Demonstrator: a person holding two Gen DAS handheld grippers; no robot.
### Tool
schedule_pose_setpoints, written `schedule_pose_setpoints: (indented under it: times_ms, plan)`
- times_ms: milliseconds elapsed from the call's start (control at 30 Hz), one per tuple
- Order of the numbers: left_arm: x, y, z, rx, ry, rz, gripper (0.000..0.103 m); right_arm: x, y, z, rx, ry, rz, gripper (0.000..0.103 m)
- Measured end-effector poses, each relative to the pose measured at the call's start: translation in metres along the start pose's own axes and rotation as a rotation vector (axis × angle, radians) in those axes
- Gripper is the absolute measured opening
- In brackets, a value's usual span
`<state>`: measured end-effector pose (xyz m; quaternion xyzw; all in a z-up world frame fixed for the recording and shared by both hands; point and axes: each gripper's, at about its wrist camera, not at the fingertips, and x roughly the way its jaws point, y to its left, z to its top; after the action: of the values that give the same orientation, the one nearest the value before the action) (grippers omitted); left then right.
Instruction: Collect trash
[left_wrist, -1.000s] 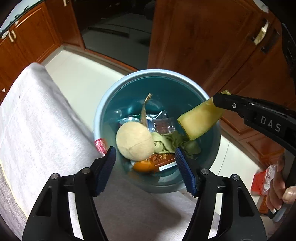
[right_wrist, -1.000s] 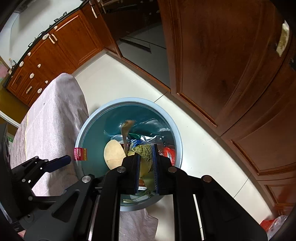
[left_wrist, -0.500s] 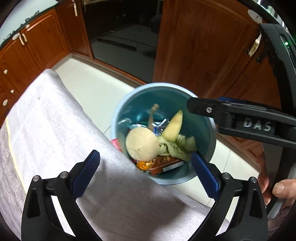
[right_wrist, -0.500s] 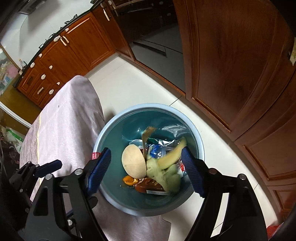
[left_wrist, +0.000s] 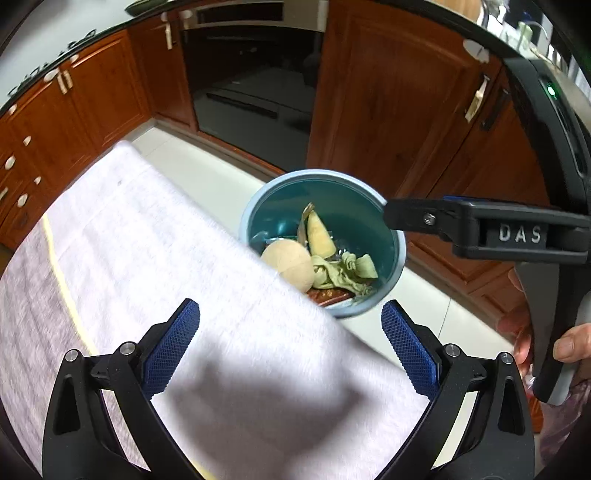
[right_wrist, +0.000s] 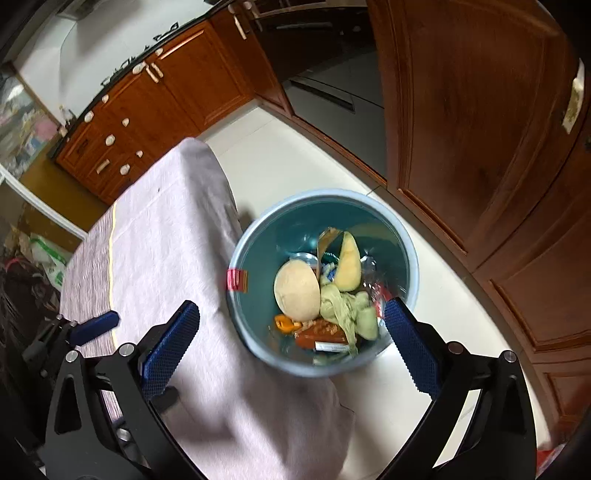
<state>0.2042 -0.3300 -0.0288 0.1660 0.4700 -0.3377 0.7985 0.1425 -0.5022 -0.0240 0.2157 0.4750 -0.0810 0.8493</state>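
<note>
You're looking over a table covered with a pale cloth (right_wrist: 155, 258), filling the 9 o'clock half of both views. No trash is showing on the part you can see, probably because it's already binned. The blue bin (right_wrist: 406, 251) is sitting on the floor right at the table's edge, at center in the right view and about 1 o'clock of center in the left, close enough for easy drops. Inside it, the trash is piling up: a round tan ball-like thing (right_wrist: 297, 295), a yellow melon wedge (right_wrist: 347, 264) leaning at its 2 o'clock, limp green peel (right_wrist: 345, 308), an orange-brown wrapper (right_wrist: 319, 334) at 6 o'clock. Your right claw (right_wrist: 291, 350) is hanging above the bin, spread wide, holding nothing. Your left claw (left_wrist: 290, 350) is hovering over the cloth, also wide and empty.
</note>
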Motion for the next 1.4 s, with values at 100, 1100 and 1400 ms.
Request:
schedule_pose_setpoints:
  times_ms: [100, 1100, 1400]
  plan:
    - [-0.013, 0.004, -0.01, -0.021, 0.003, 0.011, 0.099, -0.01, 0.007, -0.01, -0.025, 0.009, -0.045, 0.096]
    - [-0.091, 0.039, -0.094, -0.136, -0.047, 0.07, 0.099, -0.054, 0.063, -0.096, -0.189, 0.049, -0.254, 0.097]
    - [-0.089, 0.048, -0.1, -0.163, -0.041, 0.087, 0.099, -0.044, 0.065, -0.1, -0.195, 0.072, -0.249, 0.097]
